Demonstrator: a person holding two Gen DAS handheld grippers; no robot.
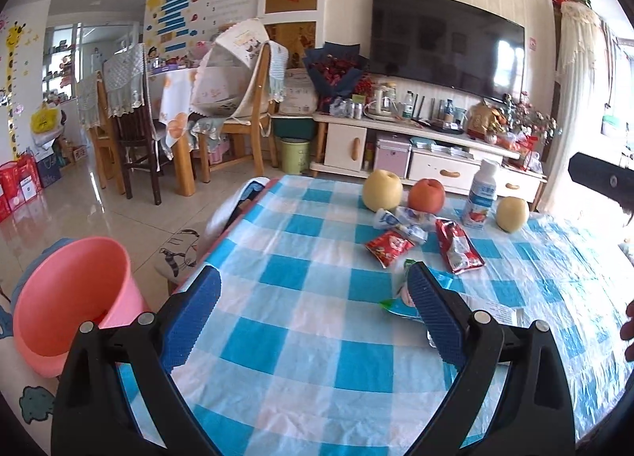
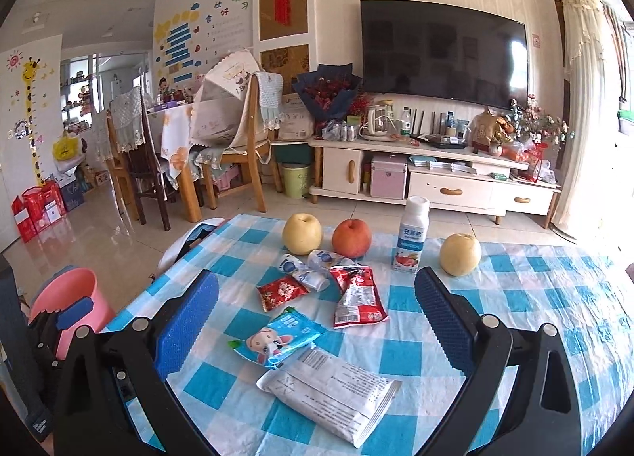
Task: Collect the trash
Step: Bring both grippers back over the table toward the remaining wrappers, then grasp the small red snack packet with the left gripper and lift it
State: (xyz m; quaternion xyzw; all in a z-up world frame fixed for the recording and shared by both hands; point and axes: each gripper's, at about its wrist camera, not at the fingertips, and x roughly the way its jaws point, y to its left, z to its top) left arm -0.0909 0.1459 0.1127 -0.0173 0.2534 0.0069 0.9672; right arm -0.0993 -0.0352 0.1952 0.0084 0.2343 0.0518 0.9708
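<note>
Trash lies spread on the checked tablecloth (image 2: pixel 515 297), and nothing is picked up yet, so I judge the task is at its first step: choosing a piece and reaching for it. The right gripper (image 2: pixel 317 309) hovers above the table with its jaws wide apart and empty. Between its fingers, lower down, lie the white wrapper (image 2: pixel 333 392) and, touching its far edge, the blue wet-wipe pack (image 2: pixel 281 339). Further away lie a long red packet (image 2: pixel 358 297), a small red packet (image 2: pixel 280 291) and some small crumpled white bottles (image 2: pixel 313 269). Behind them stand two yellow pears, an apple (image 2: pixel 351 238) and an upright yogurt bottle (image 2: pixel 412 236); these look like food, not trash.

The left gripper (image 1: pixel 315 283) is also spread apart and holds nothing. It points over the left part of the table, and the pink bin (image 1: pixel 73 289) stands on the floor just beside the table edge, on its left.

The next move probably calls for lowering the right gripper over the nearest wrapper and closing on it. The wrapper is flat and thin, so the fingers must go low to catch an edge.
</note>
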